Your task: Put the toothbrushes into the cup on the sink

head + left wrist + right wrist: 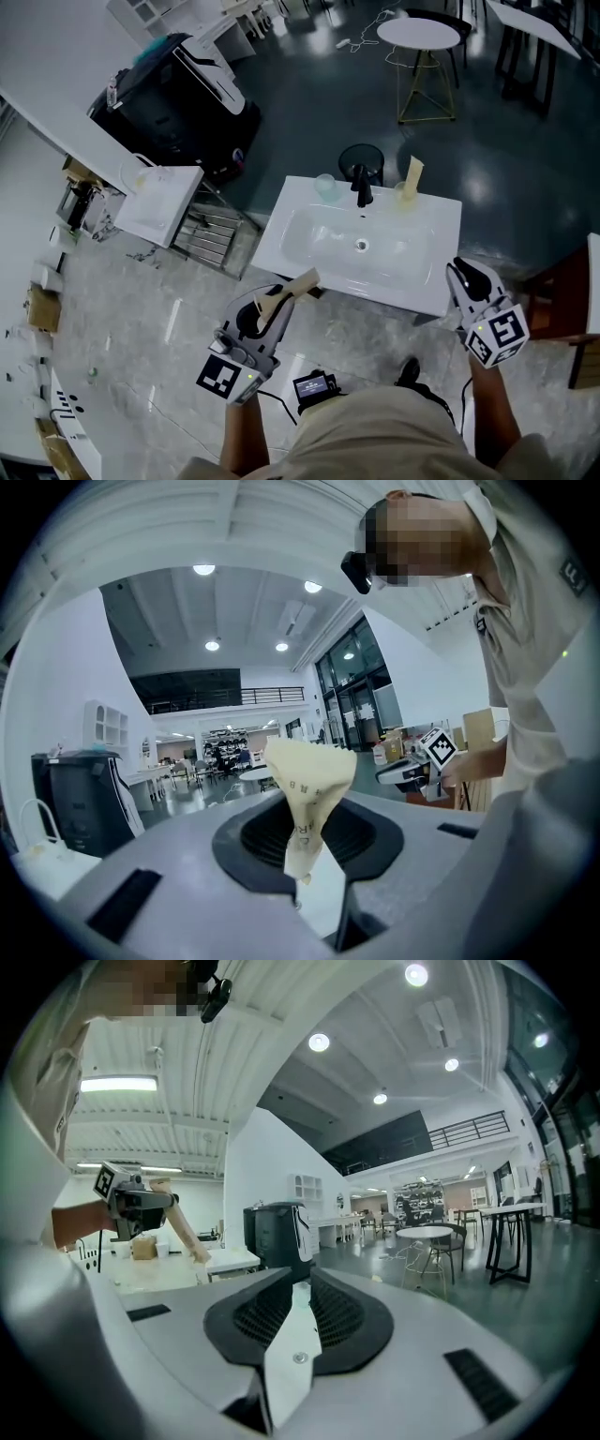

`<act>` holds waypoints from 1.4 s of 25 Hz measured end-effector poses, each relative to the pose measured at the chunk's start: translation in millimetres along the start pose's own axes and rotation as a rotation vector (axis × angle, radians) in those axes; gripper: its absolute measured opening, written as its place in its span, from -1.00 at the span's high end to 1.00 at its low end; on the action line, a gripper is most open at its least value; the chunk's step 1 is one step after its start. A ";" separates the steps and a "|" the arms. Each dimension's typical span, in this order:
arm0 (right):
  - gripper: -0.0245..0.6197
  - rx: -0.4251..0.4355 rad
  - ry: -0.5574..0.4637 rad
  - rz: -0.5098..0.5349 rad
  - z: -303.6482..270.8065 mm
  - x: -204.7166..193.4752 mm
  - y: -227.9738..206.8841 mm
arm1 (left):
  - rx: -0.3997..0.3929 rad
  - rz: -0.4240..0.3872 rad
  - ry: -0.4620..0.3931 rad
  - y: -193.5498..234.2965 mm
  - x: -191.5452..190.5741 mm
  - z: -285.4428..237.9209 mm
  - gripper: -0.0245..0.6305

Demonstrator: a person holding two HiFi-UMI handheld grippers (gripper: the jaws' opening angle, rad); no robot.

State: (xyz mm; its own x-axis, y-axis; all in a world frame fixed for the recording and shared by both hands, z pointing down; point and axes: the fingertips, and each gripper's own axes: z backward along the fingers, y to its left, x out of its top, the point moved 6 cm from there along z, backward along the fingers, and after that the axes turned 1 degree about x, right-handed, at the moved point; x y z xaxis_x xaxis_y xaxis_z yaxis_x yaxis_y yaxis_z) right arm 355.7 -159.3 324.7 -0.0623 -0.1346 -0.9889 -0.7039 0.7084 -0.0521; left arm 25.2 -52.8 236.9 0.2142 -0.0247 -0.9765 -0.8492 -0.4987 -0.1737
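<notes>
A white sink (281, 246) stands ahead of me with a black tap (362, 185) at its back edge. Right of the tap, a cup (405, 194) holds one paper-wrapped toothbrush (413, 172). A clear cup (325, 186) stands left of the tap. My left gripper (265, 305) hovers off the sink's near left corner, shut on another wrapped toothbrush (295, 284) that sticks up from between the pads (307, 789). My right gripper (459, 272) hangs off the near right corner, jaws together (295, 1288) with nothing between them.
A black machine (178, 89) stands at the back left beside a small white basin unit (159, 202) and a metal rack (211, 234). A round white table (419, 35) is far behind the sink. Dark wooden furniture (572, 300) is close on my right.
</notes>
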 end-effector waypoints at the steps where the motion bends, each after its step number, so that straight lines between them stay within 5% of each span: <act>1: 0.74 -0.011 0.000 0.006 -6.5 1.4 12.9 | -0.006 0.004 -0.008 11.2 -5.8 10.0 0.69; 12: 0.74 -0.191 -0.005 0.044 -85.1 31.6 198.6 | -0.140 0.060 -0.129 177.3 -60.8 130.0 0.69; 20: 0.74 -0.276 0.056 0.087 -80.9 42.9 299.4 | -0.251 0.077 -0.210 229.4 -70.9 170.3 0.69; 26: 0.74 -0.332 0.084 0.094 -65.5 45.6 317.0 | -0.285 0.056 -0.243 244.6 -61.3 166.2 0.69; 35: 0.74 -0.310 0.042 0.061 -90.2 34.5 295.8 | -0.292 0.056 -0.191 248.9 -68.6 128.7 0.69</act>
State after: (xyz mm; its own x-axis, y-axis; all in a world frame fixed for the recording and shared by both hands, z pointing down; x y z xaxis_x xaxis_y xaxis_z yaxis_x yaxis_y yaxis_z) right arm 81.4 -16.9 287.7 -0.1355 -0.1321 -0.9819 -0.8795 0.4723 0.0579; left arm -262.9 -63.7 244.2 0.0532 0.0897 -0.9946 -0.6771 -0.7288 -0.1019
